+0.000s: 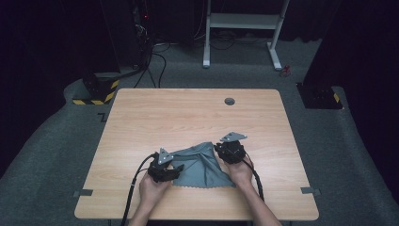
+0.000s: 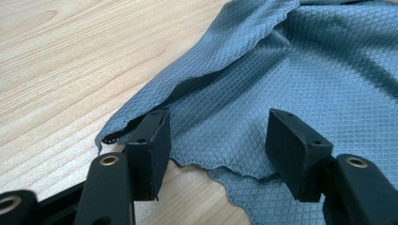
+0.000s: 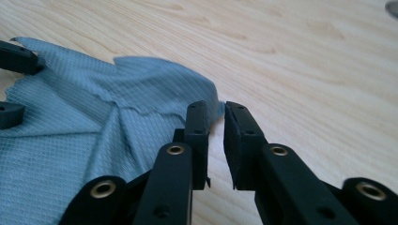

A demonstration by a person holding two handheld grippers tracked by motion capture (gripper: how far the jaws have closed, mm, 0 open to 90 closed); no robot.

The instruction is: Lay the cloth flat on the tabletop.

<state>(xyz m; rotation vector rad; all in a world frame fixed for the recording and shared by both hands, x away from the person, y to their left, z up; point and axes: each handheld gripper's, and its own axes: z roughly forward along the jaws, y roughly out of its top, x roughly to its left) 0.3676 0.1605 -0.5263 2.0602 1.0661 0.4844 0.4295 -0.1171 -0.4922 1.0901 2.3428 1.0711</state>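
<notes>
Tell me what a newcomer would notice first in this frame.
A rumpled grey-blue cloth lies near the front edge of the wooden table, between two hand-held grippers. The left gripper stands open over the cloth's scalloped hem, while the right gripper has a narrow gap at a raised corner of the cloth.

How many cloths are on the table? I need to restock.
1: a grey-blue cloth lying rumpled near the table's front edge, between the left gripper and right gripper. Nothing seems hidden beneath it.

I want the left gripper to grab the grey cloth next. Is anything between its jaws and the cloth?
Nothing visible. The left gripper stands open over the edge of the grey cloth, with only cloth and bare wooden table there.
</notes>
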